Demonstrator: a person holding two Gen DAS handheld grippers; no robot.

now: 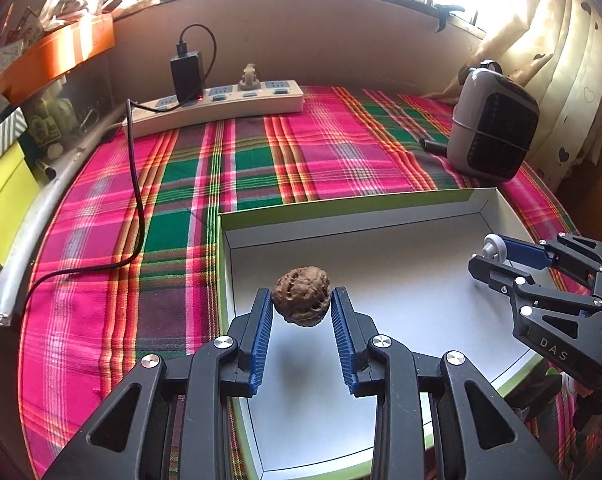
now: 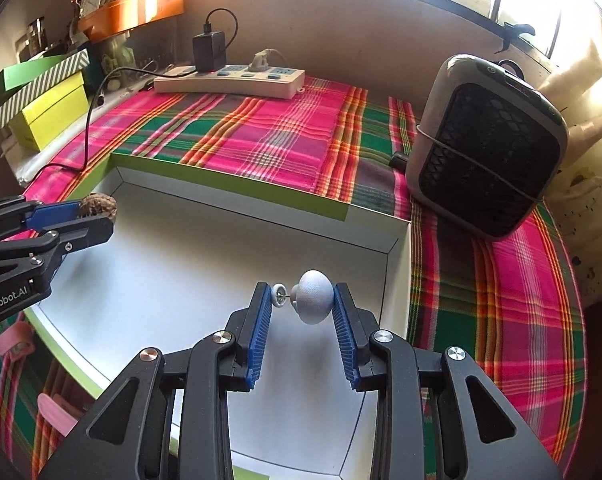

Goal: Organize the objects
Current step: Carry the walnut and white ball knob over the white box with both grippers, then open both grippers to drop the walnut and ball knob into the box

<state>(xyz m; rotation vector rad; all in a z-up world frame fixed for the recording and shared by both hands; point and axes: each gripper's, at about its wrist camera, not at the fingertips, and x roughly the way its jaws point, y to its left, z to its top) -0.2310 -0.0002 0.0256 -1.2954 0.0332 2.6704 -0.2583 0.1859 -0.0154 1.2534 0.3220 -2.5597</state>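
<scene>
My left gripper is shut on a brown walnut and holds it above the white floor of an open green-edged box. My right gripper is shut on a grey knob with a small white washer, held sideways over the right part of the same box. The right gripper also shows in the left wrist view at the box's right side. The left gripper with the walnut shows in the right wrist view at the box's left corner.
The box lies on a pink and green plaid cloth. A power strip with a black charger and cable stands at the back. A grey heater stands at the right. Yellow-green boxes and an orange tray sit at the left.
</scene>
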